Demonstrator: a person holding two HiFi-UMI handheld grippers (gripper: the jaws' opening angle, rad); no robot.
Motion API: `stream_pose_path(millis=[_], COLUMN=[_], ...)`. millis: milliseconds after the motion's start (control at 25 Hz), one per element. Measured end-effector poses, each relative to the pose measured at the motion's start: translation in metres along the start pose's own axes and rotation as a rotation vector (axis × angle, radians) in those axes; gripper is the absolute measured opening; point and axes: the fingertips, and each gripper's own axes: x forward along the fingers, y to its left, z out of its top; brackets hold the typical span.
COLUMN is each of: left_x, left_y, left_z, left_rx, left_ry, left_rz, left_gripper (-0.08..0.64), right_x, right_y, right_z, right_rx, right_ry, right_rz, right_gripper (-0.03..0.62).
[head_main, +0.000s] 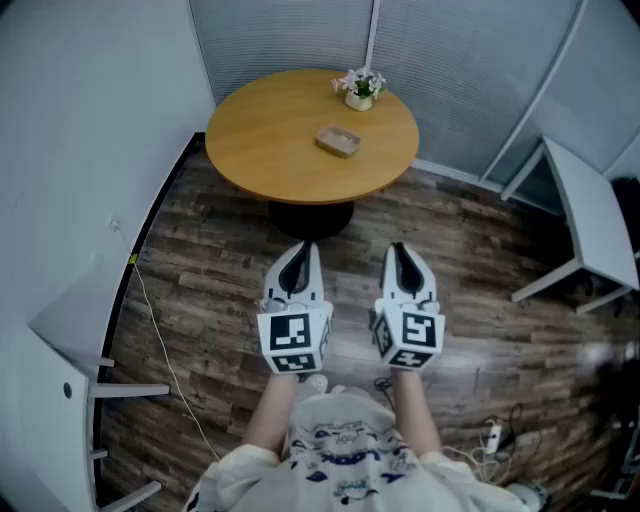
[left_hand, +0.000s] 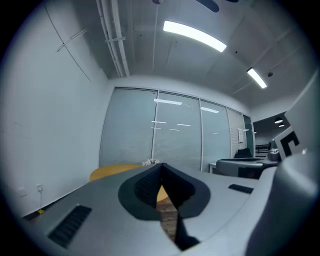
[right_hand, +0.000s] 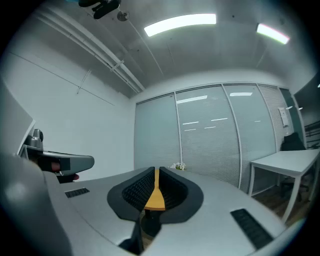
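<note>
I hold both grippers side by side over the dark wood-plank floor (head_main: 220, 270), pointing toward a round wooden table (head_main: 290, 150). The left gripper (head_main: 304, 248) has its jaws shut with nothing between them, and so does the right gripper (head_main: 399, 248). On the table stand a small pot of white flowers (head_main: 360, 88) and a low tan dish (head_main: 338, 140). In the left gripper view the left gripper (left_hand: 161, 167) has its tips closed, and the table (left_hand: 112, 171) shows beyond. In the right gripper view the right gripper (right_hand: 156, 173) leaves only a thin slit, and the table (right_hand: 155, 200) shows through it.
A white desk (head_main: 585, 205) stands at the right and a white shelf unit (head_main: 70, 335) at the left. A thin cable (head_main: 160, 335) runs along the floor by the left wall. A power strip (head_main: 490, 436) lies near my feet. Blinds (head_main: 470, 60) cover the glass wall behind the table.
</note>
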Motion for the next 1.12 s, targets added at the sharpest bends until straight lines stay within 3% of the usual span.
stream_pose_path(millis=[640,1120], left_x=[0.003,0.025], left_y=[0.030,0.048], left_z=[-0.009,-0.026], left_rx=[-0.017,-0.036], left_ry=[0.013,0.055], left_rz=[-0.024,-0.029], left_gripper=[0.003,0.003], right_x=[0.010,0.026], right_y=[0.018,0.017], right_z=[-0.013,-0.039], right_rx=[0.028,0.053], right_ry=[-0.002,0.067], right_rz=[-0.034,-0.064], right_gripper=[0.029,0.029])
